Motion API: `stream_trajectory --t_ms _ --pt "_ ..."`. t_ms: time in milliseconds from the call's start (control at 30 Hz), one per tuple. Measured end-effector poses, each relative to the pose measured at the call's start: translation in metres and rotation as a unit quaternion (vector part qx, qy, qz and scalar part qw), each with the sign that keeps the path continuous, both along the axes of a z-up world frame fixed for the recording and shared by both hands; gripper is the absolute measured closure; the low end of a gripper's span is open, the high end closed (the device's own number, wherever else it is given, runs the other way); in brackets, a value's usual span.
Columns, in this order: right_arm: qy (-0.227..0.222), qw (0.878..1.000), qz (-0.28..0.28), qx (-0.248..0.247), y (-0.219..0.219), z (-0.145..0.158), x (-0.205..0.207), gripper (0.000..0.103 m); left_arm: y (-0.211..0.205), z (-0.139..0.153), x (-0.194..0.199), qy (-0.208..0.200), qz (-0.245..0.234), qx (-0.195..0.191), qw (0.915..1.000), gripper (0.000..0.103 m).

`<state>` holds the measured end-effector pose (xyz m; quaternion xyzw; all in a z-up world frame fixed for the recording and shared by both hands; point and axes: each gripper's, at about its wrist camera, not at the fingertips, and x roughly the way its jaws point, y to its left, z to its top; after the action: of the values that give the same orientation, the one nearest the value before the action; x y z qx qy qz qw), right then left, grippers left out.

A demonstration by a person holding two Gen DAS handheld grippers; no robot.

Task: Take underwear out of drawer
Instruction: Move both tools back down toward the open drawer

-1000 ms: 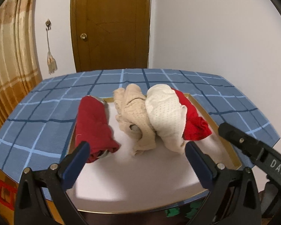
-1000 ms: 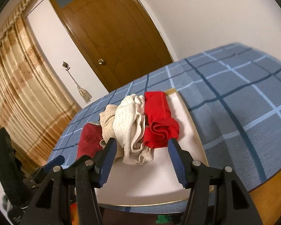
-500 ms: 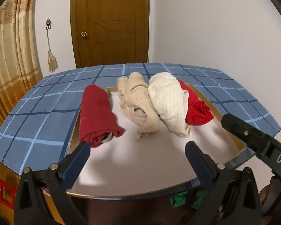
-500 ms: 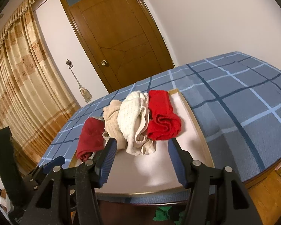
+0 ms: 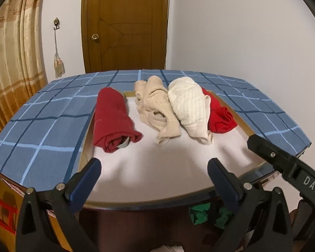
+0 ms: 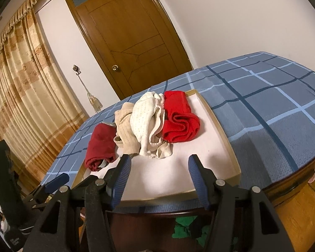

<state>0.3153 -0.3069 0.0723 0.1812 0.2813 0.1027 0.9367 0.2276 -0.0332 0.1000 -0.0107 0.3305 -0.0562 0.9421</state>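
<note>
both grippers hang open in front of the drawer, nothing picked yet.

largest first: the blue checked cloth (image 5: 44, 124) covers the top, and the drawer (image 6: 229, 147) sits recessed in it with a white liner. i judge it is already pulled out so the garments can be reached from above. four rolled pieces lie across its far half: dark red roll (image 5: 113, 121) at the left wall, beige pair (image 5: 155, 109), cream dotted pair (image 5: 191, 105) leaning on it, bright red roll (image 6: 178, 121) nearest the right wall. my left gripper (image 5: 154, 180) and right gripper (image 6: 159, 178) both hold their jaws spread, gripping nothing, well short of the pile. the drawer's front edge is cut off behind the fingers, and a grey scrap inside the dark red roll is too small to identify.
</note>
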Motion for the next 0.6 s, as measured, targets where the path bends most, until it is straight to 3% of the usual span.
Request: stream_trajectory --t_ms 600 --pt "0.015 1.0 0.016 0.012 -0.004 -0.014 -0.034 0.043 0.022 -0.029 -0.03 0.039 -0.001 -0.017 0.9991 0.0"
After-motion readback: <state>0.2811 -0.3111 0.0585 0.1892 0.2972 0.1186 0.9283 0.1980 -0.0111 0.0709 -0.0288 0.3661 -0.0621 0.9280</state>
